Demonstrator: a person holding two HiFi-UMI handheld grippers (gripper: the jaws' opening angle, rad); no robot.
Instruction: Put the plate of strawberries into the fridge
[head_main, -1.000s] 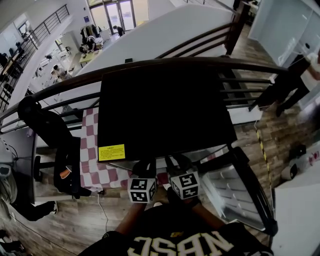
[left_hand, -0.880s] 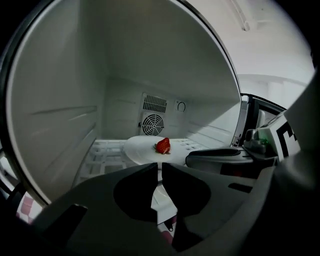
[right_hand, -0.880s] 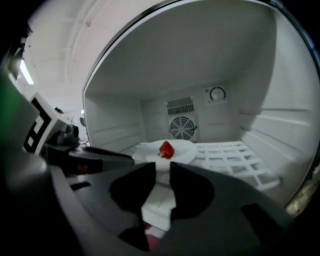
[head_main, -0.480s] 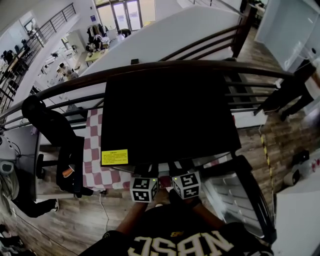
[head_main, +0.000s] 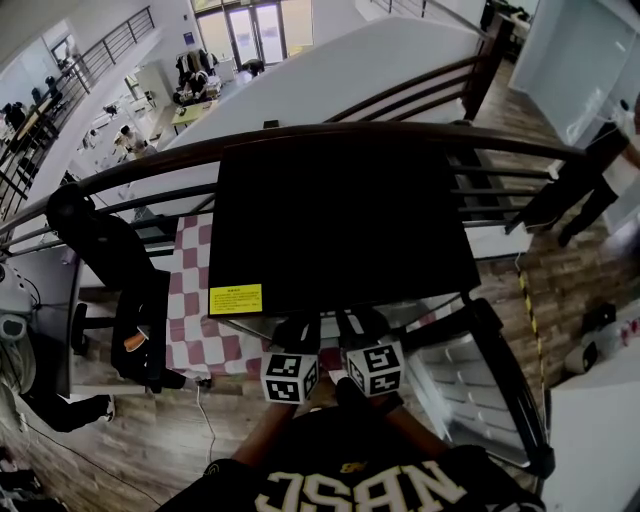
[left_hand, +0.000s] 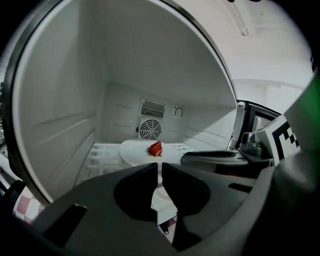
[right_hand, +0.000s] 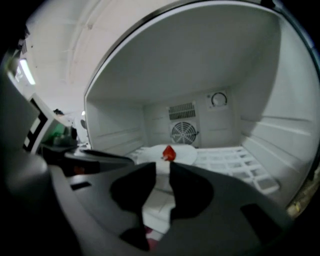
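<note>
We find only slight shifts in the head view. The fridge (head_main: 340, 220) and its yellow label (head_main: 235, 299) have slid a little to the right in the frame. The left gripper (head_main: 298, 332) and right gripper (head_main: 358, 328) have moved right with them. The person (head_main: 585, 175) at the right edge has changed stance.

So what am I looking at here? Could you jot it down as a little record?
Place: open fridge, white inside, fan grille at back
Plate: white, inside the fridge, over the wire shelf
Fruit: one strawberry on the plate
Left gripper: jaws nearly together at the plate's near rim; grip unclear
Right gripper: jaws slightly apart at the same rim; grip unclear
</note>
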